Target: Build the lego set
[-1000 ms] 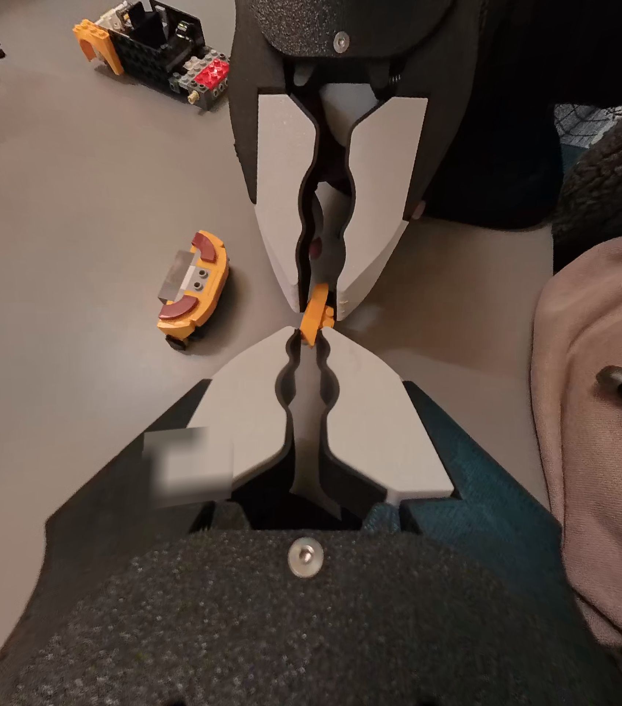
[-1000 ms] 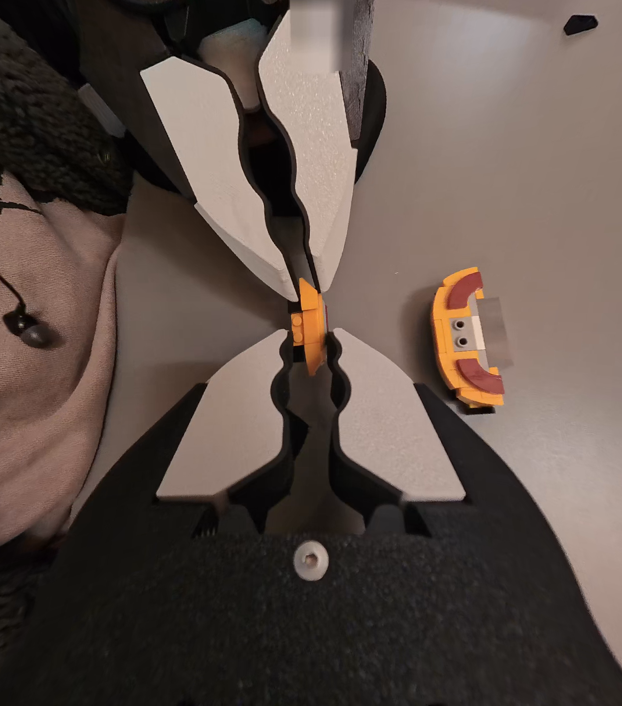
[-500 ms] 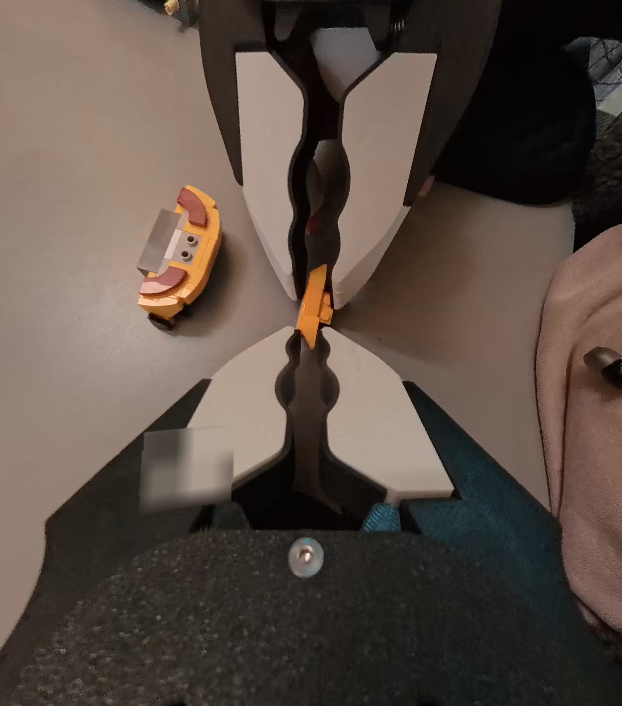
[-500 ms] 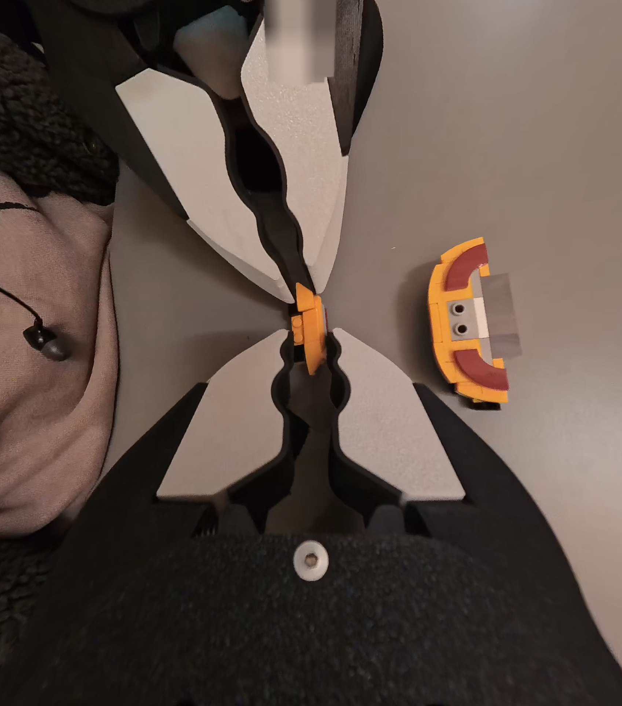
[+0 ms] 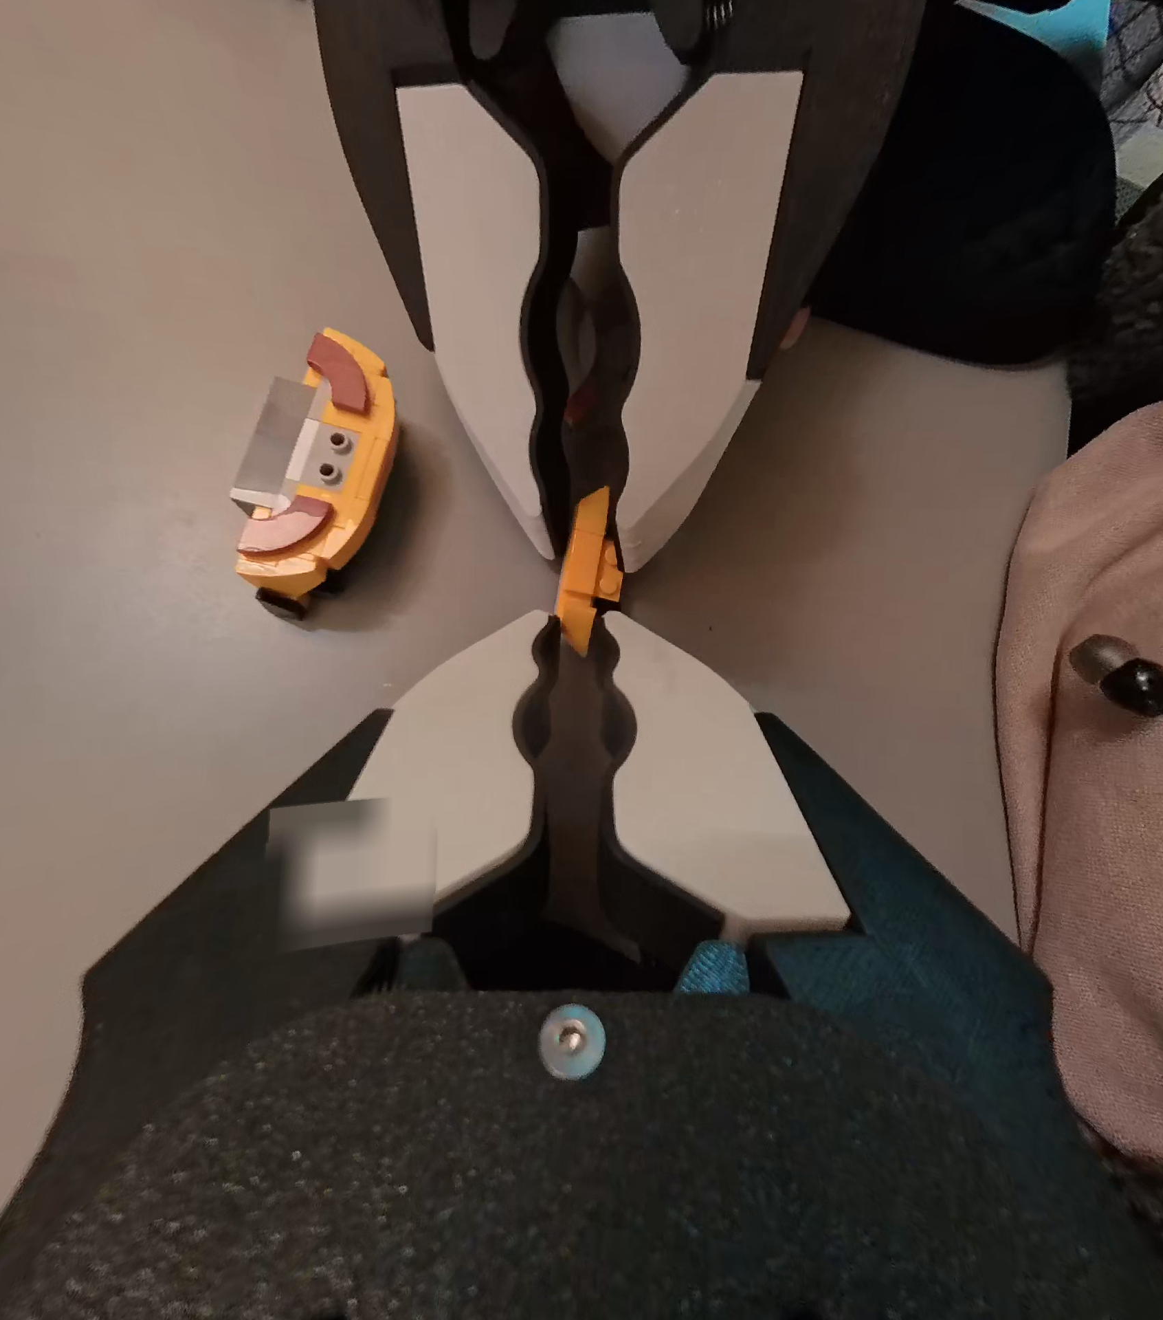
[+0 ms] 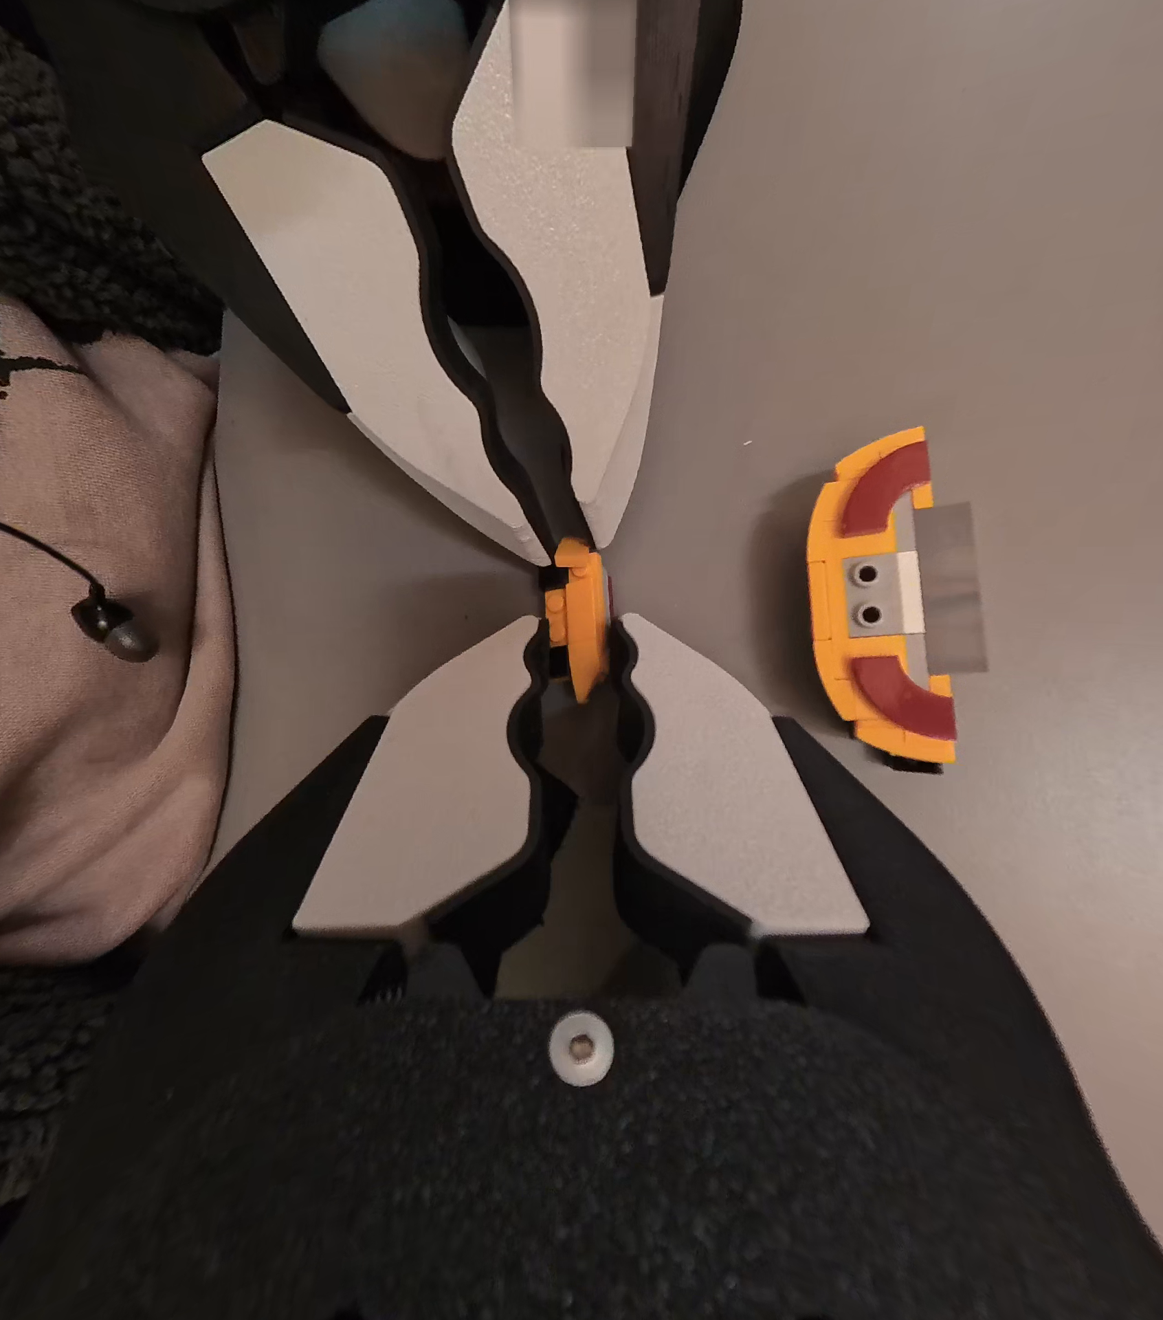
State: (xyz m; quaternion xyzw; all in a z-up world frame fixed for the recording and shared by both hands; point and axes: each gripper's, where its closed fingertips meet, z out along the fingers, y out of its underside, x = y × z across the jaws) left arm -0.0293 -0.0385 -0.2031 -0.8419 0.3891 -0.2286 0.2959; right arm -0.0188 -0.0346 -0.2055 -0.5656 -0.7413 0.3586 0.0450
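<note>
Both grippers meet tip to tip above the tabletop; the left gripper and right gripper each clamp an end of one small orange piece; a curved orange sub-build lies nearby (unattached); judging by that, much assembly remains.

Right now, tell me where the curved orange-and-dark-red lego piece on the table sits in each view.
Left wrist view: curved orange-and-dark-red piece lies on the table, upper left of centre.
Right wrist view: same piece lies right of centre.
Shared landmark: the small orange assembly pinched between both tools, mid-picture.
</note>
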